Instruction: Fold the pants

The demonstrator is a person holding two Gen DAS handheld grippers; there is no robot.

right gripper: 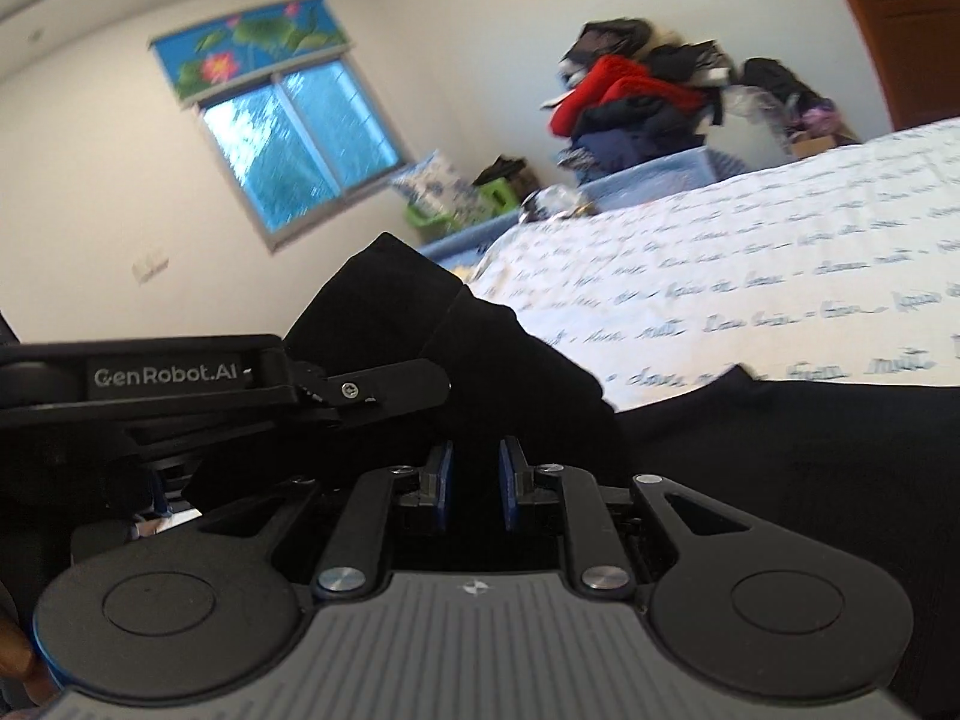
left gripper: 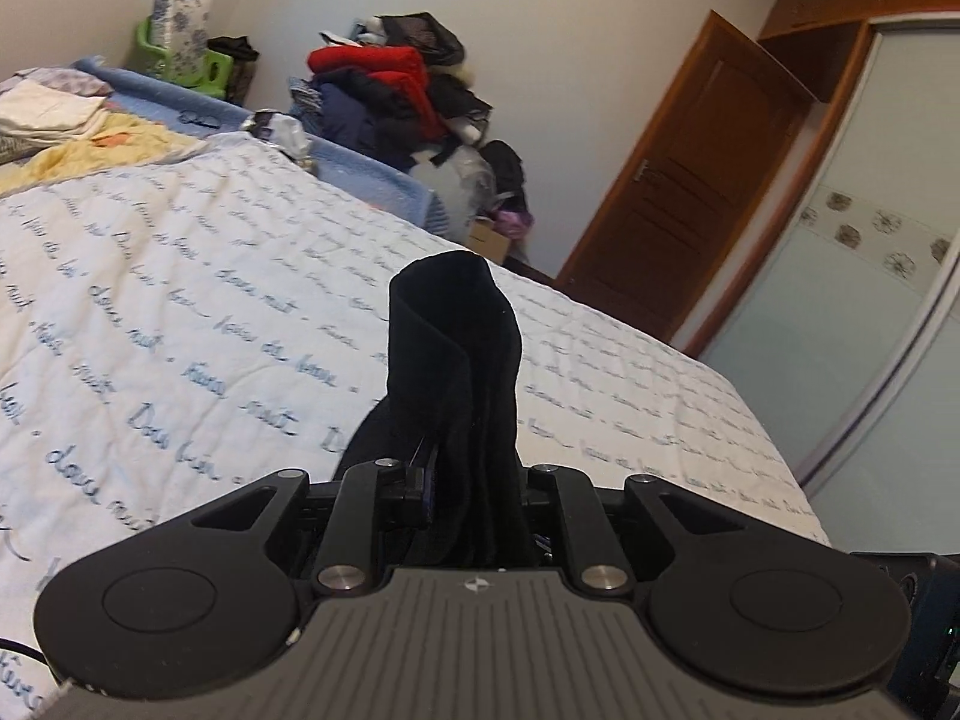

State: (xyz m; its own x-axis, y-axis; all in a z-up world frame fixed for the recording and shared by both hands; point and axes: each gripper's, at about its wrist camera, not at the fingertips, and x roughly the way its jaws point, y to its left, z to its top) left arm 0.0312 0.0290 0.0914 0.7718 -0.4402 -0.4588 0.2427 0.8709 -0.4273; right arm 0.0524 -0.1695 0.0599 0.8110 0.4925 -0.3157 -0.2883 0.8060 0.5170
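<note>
The left gripper (left gripper: pixel 465 480) is pinching a bunched fold of the black fabric pants (left gripper: pixel 456 360) between nearly closed jaws, and the cloth is standing up in a rolled hump ahead of its fingers, above the white quilted bedspread with blue handwriting print (left gripper: pixel 180 312). The right gripper (right gripper: pixel 476 480) is likewise clamping down narrowly on the same black pants (right gripper: pixel 540 396); its blue-padded fingers (right gripper: pixel 443 480) are sitting close together with dark cloth filling the slot between them. In the right wrist view the left gripper (right gripper: pixel 414 387) is showing at the left, its black fingers closing on a raised peak of the fabric just beside the right one. The rest of the pants is draping off to the right over the edge of the bedspread (right gripper: pixel 750 252).
</note>
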